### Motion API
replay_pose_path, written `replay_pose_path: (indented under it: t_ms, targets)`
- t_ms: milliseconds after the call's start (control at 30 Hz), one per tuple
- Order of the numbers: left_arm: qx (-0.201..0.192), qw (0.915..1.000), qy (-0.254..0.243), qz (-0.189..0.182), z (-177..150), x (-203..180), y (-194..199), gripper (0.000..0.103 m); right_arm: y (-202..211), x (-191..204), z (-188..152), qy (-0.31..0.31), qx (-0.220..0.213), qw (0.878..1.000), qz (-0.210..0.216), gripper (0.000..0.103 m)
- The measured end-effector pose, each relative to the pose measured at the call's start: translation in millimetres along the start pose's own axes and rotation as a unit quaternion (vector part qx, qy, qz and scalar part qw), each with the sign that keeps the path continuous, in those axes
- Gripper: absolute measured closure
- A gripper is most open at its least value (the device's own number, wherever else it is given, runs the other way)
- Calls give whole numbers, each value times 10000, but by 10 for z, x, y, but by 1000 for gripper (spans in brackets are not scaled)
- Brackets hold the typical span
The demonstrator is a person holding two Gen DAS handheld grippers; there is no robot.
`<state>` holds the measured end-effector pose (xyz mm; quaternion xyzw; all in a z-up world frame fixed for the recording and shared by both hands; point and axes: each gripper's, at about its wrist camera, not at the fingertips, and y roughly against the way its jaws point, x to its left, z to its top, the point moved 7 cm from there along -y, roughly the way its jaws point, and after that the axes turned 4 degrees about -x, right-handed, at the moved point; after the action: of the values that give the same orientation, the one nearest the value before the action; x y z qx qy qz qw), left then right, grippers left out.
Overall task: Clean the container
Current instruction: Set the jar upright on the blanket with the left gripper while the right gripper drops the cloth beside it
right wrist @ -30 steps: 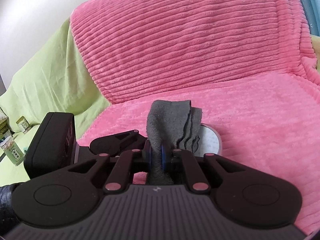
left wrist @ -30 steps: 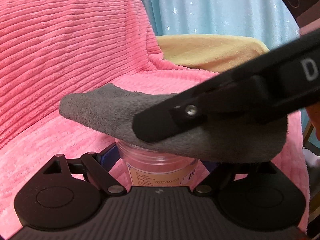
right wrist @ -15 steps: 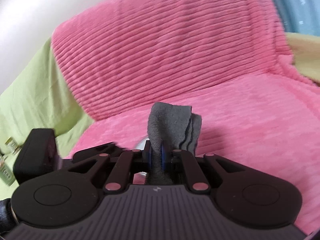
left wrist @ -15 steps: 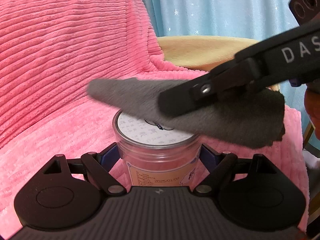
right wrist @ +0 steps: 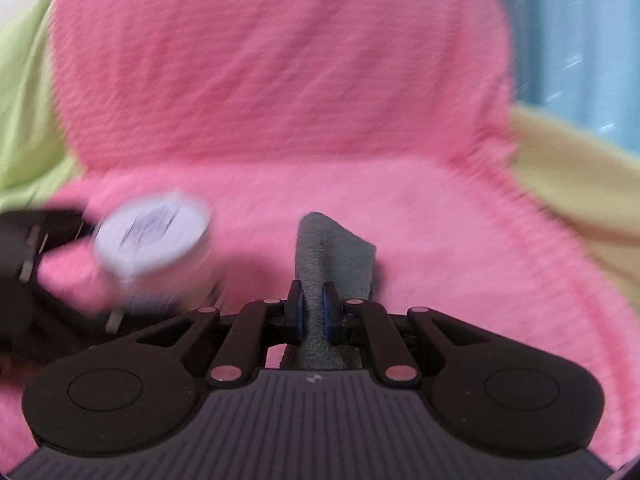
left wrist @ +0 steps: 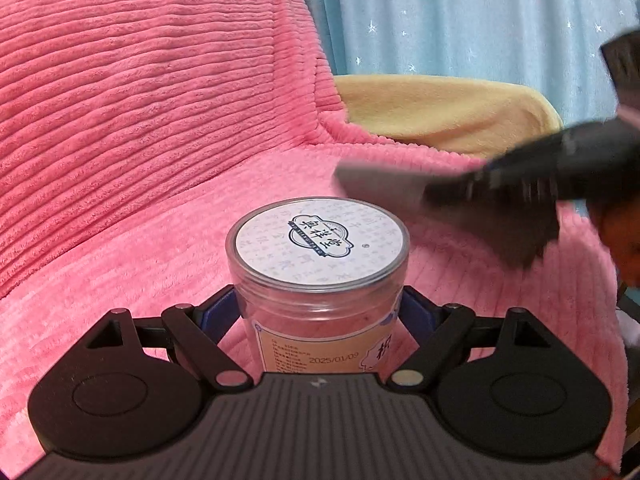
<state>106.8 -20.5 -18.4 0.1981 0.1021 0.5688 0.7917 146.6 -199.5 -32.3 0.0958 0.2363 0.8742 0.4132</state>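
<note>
My left tool has its blue pads pressed against either side of a clear plastic jar, which stands upright between the fingers, just above the pink ribbed blanket draped over the seat. The jar's flat white lid faces up, fully uncovered, with a dark printed emblem in the middle; a paper label with a date wraps the lower wall. My right tool is pinched shut on a folded grey cloth, which sticks up past the pads in a soft peak. In the left wrist view that cloth hangs off to the right of the jar, clear of the lid and not touching it, with the black arm of the right tool blurred above it. From the right wrist the jar shows blurred at the left, well apart from the cloth. A yellow cover lies behind the pink blanket, a pale blue curtain with small stars hangs beyond it, and green fabric shows at the far left.
</note>
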Motion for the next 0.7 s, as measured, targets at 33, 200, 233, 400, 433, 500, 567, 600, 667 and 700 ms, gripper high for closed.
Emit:
replay_pose_path:
  t_ms: [33,200,233,400,433,500,567,600,667,700]
  targets:
    - [6,10000,23,-2,0,6,-3,18,-25,40,-33,118,101,9999,13,96]
    - [29,9999,148,3,-6,15,15,17,-33,179,-53,618,212,9978,-144,96]
    - [53,9998,197,-15,-11,22,12,17,-15,195,-50,628,211,9977,-152,95]
    - [162,9993,341,-32,-37,50,-7,14,124,205,-25,636,76,9978,-184,95]
    - [172,9992,359,-27,-36,55,-1,13,154,214,-9,698,56,9973,-216,95]
    - [182,9990,395,-23,-31,63,22,13,236,227,7,788,14,9965,-280,95]
    - [182,9990,416,-4,-13,70,56,11,318,243,13,774,0,9966,-295,95]
    - [182,9989,424,7,-3,74,76,9,373,246,11,742,-20,9967,-337,95]
    - [183,9988,454,72,15,82,127,7,483,254,8,667,-61,9969,-420,95]
    - [188,9987,472,109,24,85,154,6,537,259,8,574,-74,9973,-460,95]
